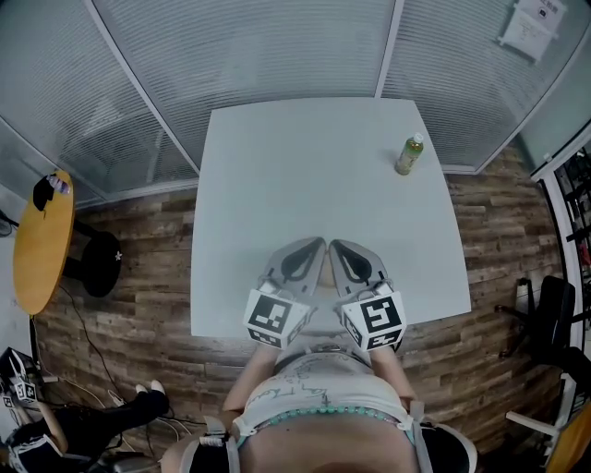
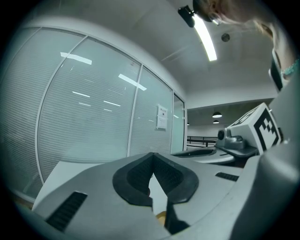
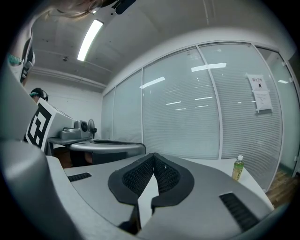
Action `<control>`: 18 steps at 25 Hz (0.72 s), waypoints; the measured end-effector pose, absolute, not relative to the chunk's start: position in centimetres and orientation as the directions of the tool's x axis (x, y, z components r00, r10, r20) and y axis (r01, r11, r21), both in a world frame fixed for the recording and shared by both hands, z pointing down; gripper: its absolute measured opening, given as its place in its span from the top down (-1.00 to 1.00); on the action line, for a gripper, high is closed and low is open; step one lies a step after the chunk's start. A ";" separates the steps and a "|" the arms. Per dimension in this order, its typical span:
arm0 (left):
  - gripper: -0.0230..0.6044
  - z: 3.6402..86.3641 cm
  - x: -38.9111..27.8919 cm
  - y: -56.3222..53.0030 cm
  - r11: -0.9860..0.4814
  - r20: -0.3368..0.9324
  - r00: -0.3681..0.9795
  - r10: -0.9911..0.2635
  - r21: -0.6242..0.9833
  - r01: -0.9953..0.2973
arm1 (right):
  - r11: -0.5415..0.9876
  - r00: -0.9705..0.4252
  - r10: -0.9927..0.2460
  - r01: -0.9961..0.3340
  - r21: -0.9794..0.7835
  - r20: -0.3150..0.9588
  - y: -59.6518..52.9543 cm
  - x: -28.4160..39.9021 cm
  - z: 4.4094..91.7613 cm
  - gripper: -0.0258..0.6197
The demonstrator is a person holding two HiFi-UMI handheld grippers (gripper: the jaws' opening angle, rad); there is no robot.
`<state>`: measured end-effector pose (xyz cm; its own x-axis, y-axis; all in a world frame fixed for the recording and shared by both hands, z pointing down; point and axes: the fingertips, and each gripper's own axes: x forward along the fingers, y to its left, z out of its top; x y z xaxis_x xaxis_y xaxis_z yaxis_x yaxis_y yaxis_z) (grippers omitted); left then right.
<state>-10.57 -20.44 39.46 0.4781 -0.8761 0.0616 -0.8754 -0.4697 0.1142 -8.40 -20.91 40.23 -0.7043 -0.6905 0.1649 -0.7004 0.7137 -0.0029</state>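
Both grippers are held side by side over the near edge of a white table (image 1: 305, 166). My left gripper (image 1: 317, 246) is shut with its tips meeting and nothing between them; in the left gripper view its jaws (image 2: 152, 155) close to a point. My right gripper (image 1: 335, 246) is shut and empty too, and its jaws (image 3: 153, 156) also touch at the tip. A small green bottle (image 1: 409, 154) with a white cap stands upright at the table's far right, well beyond both grippers; the bottle (image 3: 238, 168) shows at the right of the right gripper view.
Glass partitions with blinds (image 1: 277, 46) enclose the far side, with a paper notice (image 1: 533, 24) on one. A round wooden table (image 1: 42, 242) and a black stool (image 1: 97, 264) stand at the left. A black chair (image 1: 552, 314) is at the right. A person's legs (image 1: 74, 427) show at the bottom left.
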 end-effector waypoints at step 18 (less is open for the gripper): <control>0.93 44.0 -14.2 -24.0 -0.529 0.142 0.554 -0.820 0.181 -0.829 | 0.656 -0.635 -0.725 -0.754 -0.011 0.268 -25.0 -11.1 44.1 0.92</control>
